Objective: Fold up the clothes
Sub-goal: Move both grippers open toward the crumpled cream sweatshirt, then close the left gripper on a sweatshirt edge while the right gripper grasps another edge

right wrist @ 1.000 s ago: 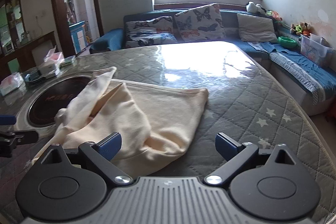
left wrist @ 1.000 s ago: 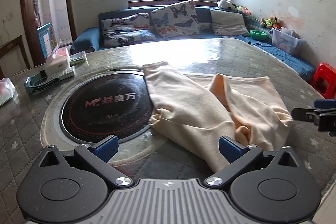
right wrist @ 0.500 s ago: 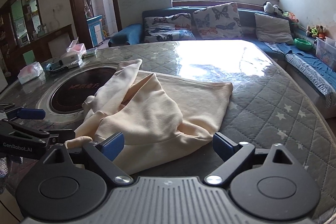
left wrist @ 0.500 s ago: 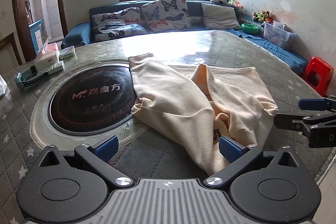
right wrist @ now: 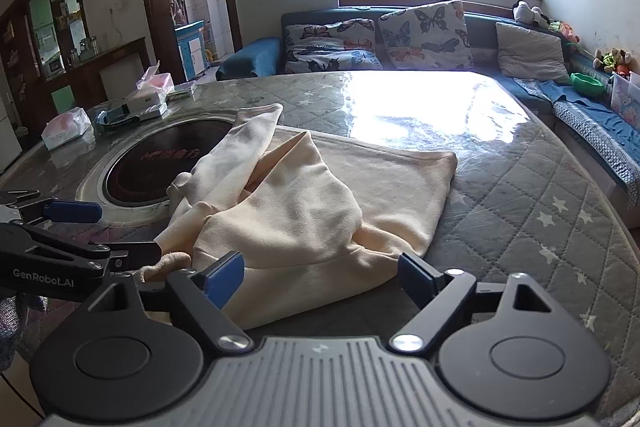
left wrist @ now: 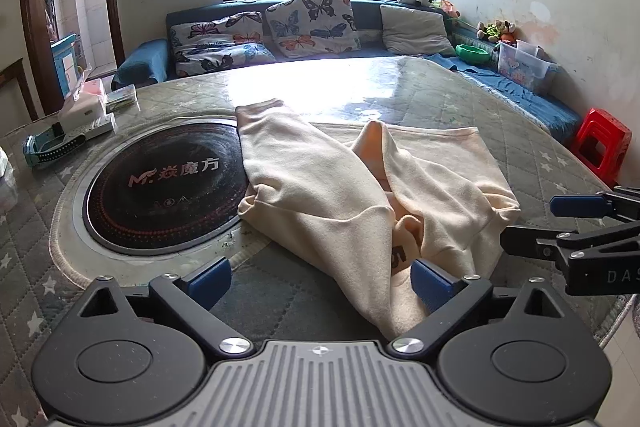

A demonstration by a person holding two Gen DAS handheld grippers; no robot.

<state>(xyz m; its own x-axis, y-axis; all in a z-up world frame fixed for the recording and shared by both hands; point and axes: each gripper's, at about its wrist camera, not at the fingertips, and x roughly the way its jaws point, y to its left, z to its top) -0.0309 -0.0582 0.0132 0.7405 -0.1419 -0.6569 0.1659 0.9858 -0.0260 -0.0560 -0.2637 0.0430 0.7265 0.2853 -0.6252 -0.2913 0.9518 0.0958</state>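
A: Cream sweatshirt (left wrist: 360, 203) lies crumpled near desk's (left wrist: 540, 163) front edge, one sleeve over the inset hotplate (left wrist: 160, 187).
B: Jaws?
A: Left gripper (left wrist: 320, 277), right gripper (right wrist: 320, 273): both apart, just been closing in, near hem between them, unpinched. Likely lining up a grab.
B: Surroundings?
A: Quilted cover under clear film; sofa (right wrist: 400, 27) and window beyond.

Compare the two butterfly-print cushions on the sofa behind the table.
The left butterfly cushion lies low and long on the seat; the right butterfly cushion stands propped against the backrest. The right one reaches higher and overlaps the left one's end. Both share the same pale butterfly print and sit on the blue sofa.
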